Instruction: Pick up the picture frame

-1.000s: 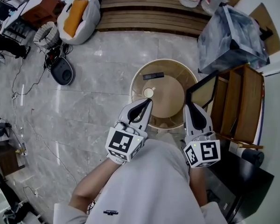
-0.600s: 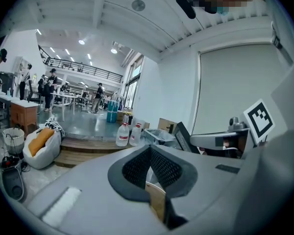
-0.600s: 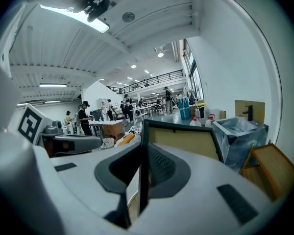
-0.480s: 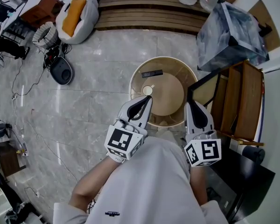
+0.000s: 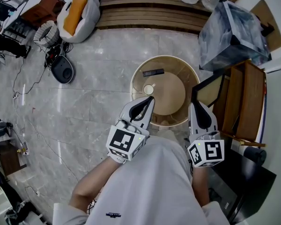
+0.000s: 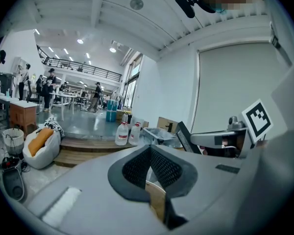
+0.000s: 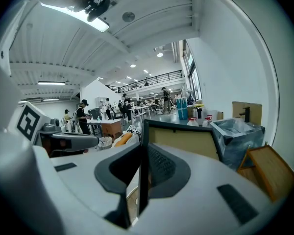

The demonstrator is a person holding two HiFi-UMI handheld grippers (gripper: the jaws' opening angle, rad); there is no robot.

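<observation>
The picture frame (image 5: 207,91) has a black rim and a tan back. It stands upright on edge off the right side of the round wooden table (image 5: 138,77). My right gripper (image 5: 194,105) is shut on its near edge. In the right gripper view the frame (image 7: 182,140) rises ahead, and its black edge runs down between the jaws of the right gripper (image 7: 142,153). My left gripper (image 5: 151,99) hangs over the table's near rim, shut and holding nothing. Its jaws meet in the left gripper view (image 6: 149,150).
On the table lie a black remote (image 5: 153,72) and a small white round thing (image 5: 148,89). A wooden rack (image 5: 246,102) stands close on the right, with a grey plastic-lined bin (image 5: 232,34) behind it. Wooden steps (image 5: 145,15) and a white beanbag (image 5: 77,13) lie farther off.
My right gripper and the frame in it have shifted slightly to the right. The left gripper has barely moved.
</observation>
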